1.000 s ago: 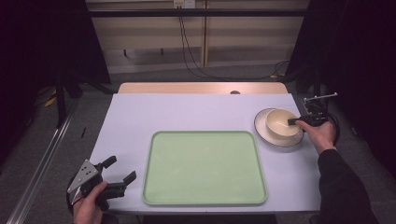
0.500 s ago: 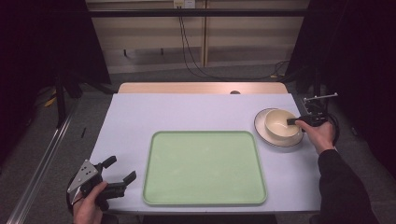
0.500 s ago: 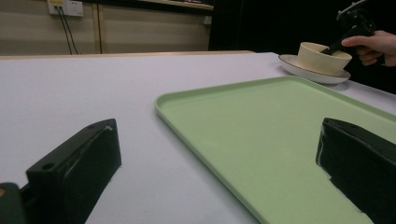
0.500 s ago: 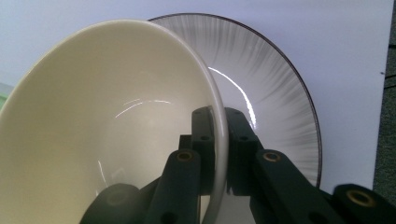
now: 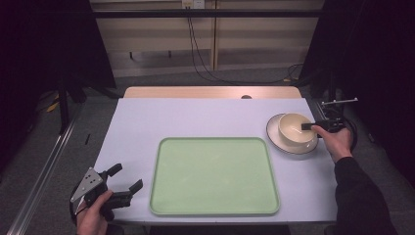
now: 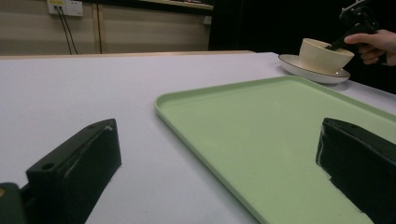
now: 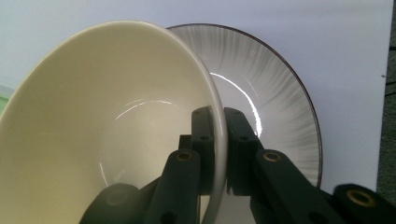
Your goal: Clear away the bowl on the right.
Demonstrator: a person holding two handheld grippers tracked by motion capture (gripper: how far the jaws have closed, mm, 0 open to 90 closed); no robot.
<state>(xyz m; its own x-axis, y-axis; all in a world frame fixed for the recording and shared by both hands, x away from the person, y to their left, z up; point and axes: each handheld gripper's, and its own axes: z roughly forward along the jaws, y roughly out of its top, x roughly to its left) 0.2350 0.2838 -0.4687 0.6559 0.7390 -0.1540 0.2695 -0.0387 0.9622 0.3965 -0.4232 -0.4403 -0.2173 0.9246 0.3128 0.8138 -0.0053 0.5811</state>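
Note:
A cream bowl [image 5: 295, 129] sits on a white plate [image 5: 278, 139] with a dark rim at the table's right side. My right gripper [image 5: 308, 126] is shut on the bowl's near rim, one jaw inside and one outside, as the right gripper view shows on the bowl [image 7: 112, 121] and plate [image 7: 275, 102]. My left gripper [image 5: 125, 180] stands open near the table's front left corner, just left of the green tray [image 5: 214, 176], with nothing between its jaws. In the left gripper view the tray [image 6: 261, 135], the bowl [image 6: 323, 55] and the right gripper [image 6: 337, 44] lie ahead.
The light table [image 5: 195, 117] runs wide behind the tray. A wooden strip [image 5: 210, 92] edges its far side. Cables [image 5: 195, 44] hang by the back wall. Dark curtains stand at both sides.

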